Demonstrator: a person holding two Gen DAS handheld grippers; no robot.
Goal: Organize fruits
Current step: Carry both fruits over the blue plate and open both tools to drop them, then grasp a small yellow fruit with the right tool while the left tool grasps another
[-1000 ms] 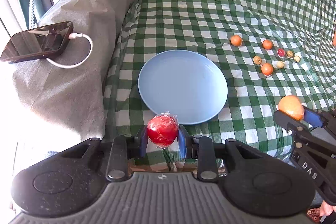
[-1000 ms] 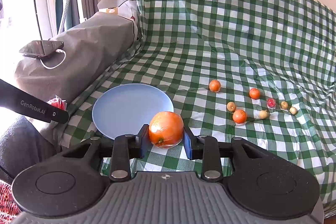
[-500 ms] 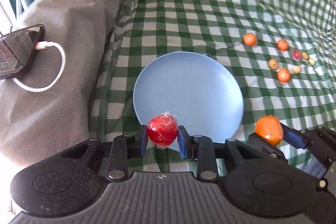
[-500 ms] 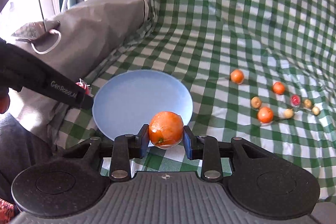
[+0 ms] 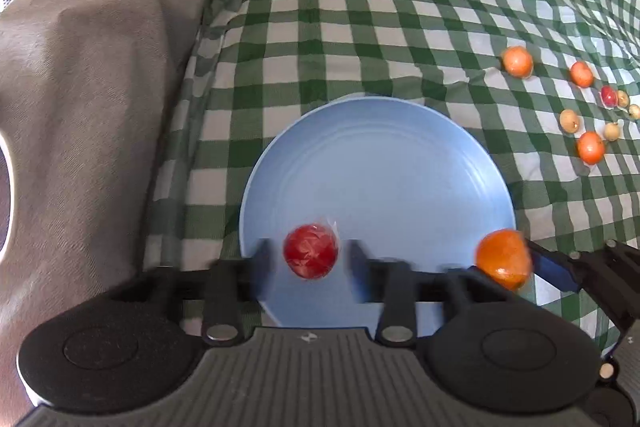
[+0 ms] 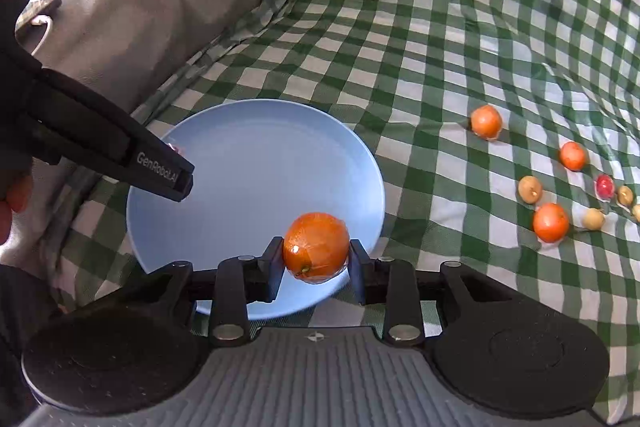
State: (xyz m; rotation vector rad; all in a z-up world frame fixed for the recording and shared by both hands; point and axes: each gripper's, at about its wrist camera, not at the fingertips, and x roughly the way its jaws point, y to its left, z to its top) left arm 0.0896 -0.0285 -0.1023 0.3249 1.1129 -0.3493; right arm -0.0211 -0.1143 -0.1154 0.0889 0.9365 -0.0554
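A light blue plate [image 5: 384, 163] lies on the green checked cloth; it also shows in the right wrist view [image 6: 248, 147]. My left gripper [image 5: 310, 261] is open over the plate's near edge, its fingers blurred and apart from the wrapped red fruit [image 5: 311, 255] between them. My right gripper [image 6: 316, 263] is shut on a wrapped orange [image 6: 316, 247] above the plate's near right rim; the orange also shows in the left wrist view [image 5: 502, 263].
Several small orange, red and tan fruits [image 6: 550, 222] lie on the cloth to the right of the plate. A grey covered armrest [image 5: 92, 75] rises on the left. The left gripper's body [image 6: 100, 143] reaches over the plate's left side.
Both grippers have moved forward over the plate. The left gripper's fingers have spread and let go of the red fruit. The right gripper still holds the orange.
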